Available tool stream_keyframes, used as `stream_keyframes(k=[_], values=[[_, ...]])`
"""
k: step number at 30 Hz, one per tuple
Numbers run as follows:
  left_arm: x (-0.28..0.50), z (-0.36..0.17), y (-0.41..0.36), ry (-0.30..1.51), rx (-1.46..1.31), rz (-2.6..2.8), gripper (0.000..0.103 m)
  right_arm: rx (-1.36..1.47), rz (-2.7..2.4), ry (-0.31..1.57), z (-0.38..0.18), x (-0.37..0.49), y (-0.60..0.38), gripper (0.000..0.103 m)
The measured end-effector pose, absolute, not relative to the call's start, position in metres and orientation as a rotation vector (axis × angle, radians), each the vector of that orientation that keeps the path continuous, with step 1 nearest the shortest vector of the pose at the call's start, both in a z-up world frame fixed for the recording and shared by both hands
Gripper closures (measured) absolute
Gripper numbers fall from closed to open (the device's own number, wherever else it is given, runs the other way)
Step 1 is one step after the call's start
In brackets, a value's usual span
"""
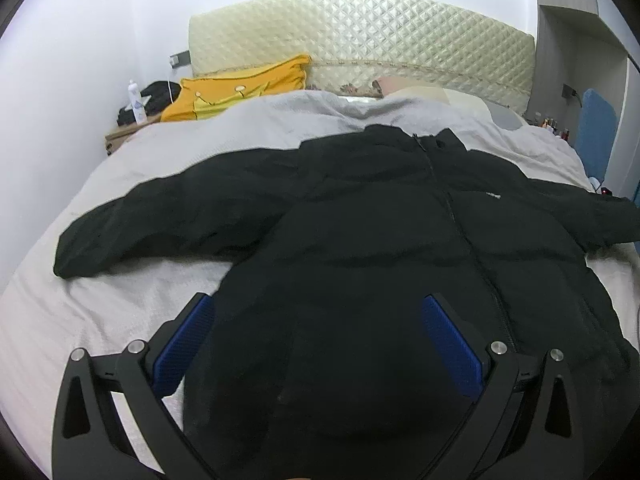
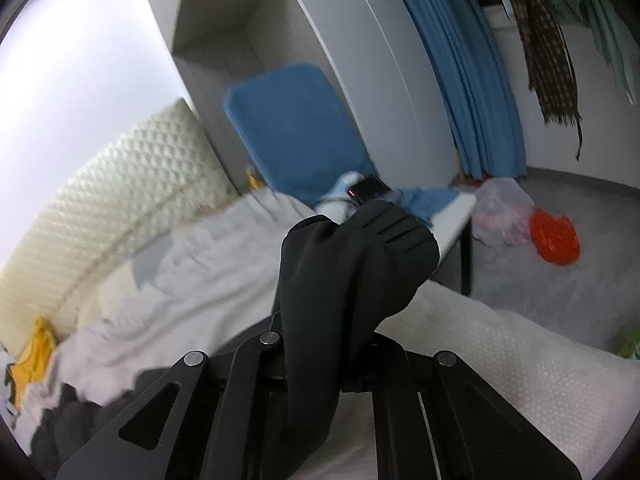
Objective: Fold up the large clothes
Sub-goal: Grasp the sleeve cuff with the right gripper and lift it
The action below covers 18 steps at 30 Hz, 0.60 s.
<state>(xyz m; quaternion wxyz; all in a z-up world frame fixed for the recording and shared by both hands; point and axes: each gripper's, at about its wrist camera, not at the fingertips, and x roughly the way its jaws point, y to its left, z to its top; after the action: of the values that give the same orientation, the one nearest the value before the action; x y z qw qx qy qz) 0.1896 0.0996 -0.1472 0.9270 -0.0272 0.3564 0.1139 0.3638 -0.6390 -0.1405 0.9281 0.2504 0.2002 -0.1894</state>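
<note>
A large black zip-up jacket [image 1: 380, 220] lies spread front-up on the grey bedcover [image 1: 248, 136], sleeves out to both sides. My left gripper [image 1: 316, 312] is open over the jacket's lower left hem, its blue pads [image 1: 448, 336] apart with the fabric bulging between them. In the right wrist view my right gripper [image 2: 316, 344] is shut on the jacket's right sleeve cuff [image 2: 352, 256] and holds it lifted above the bed; the fingertips are hidden by the cloth.
A quilted cream headboard [image 1: 360, 36] and a yellow pillow [image 1: 240, 88] are at the far end. A bedside table with a bottle [image 1: 136, 102] stands at the left. A blue chair [image 2: 296, 128], blue curtain [image 2: 472, 80], plastic bag [image 2: 500, 212] and red object [image 2: 554, 236] are at the right.
</note>
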Motion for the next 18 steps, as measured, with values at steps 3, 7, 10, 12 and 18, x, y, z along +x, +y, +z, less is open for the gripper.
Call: stream_keyframes(k=[3,7,10,12,18], values=[[0.182,-0.136,0.104,0.698,-0.072,0.233,0.000,0.473,-0.343,0.360,-0.098,0.358,-0.615,0.096],[0.168,-0.119,0.108,0.652,-0.078,0.236,0.000,0.435,-0.252,0.304,-0.042,0.351,-0.573,0.096],[0.162,-0.111,0.110,0.640,-0.084,0.231,0.000,0.412,-0.199,0.272,0.000,0.347,-0.541,0.096],[0.156,-0.106,0.112,0.634,-0.092,0.220,0.000,0.375,-0.163,0.246,0.036,0.344,-0.511,0.096],[0.142,-0.098,0.115,0.607,-0.068,0.218,0.000,0.280,-0.059,0.219,0.102,0.337,-0.417,0.096]])
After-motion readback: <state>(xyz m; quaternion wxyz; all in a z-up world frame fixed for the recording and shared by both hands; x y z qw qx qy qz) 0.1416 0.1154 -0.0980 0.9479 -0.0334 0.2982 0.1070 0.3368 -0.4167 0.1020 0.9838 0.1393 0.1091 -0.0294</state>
